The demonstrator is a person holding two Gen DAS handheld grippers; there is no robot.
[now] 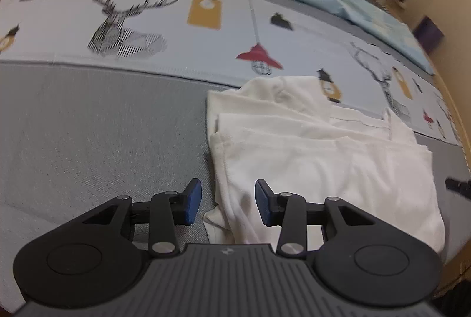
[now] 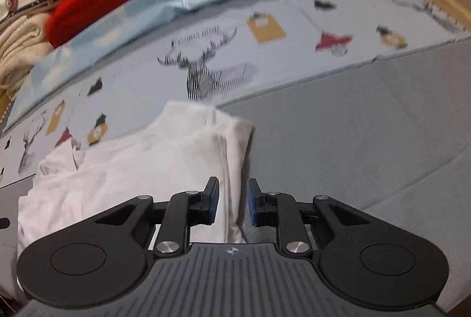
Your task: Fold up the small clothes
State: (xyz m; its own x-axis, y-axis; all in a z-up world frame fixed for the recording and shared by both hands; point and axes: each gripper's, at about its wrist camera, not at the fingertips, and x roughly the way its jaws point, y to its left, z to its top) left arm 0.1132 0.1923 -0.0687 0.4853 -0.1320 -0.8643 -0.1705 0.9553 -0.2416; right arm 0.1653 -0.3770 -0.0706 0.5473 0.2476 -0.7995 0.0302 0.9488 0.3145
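Nearby, the left gripper (image 1: 228, 202) and right gripper (image 2: 233, 201) both stood parted and empty astride opposite edges of the folded white garment (image 1: 318, 146) at twelve o'clock on the grey bed (image 1: 88, 125), so closing carelessly might have pinched only the top layer and undone the fold.

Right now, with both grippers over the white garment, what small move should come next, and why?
Probably close each gripper on the near edge. The left gripper and right gripper both stand open with nothing pinched, each over an opposite near corner of the partly folded white garment, lying on the grey bed cover. Another fold needs a hold.
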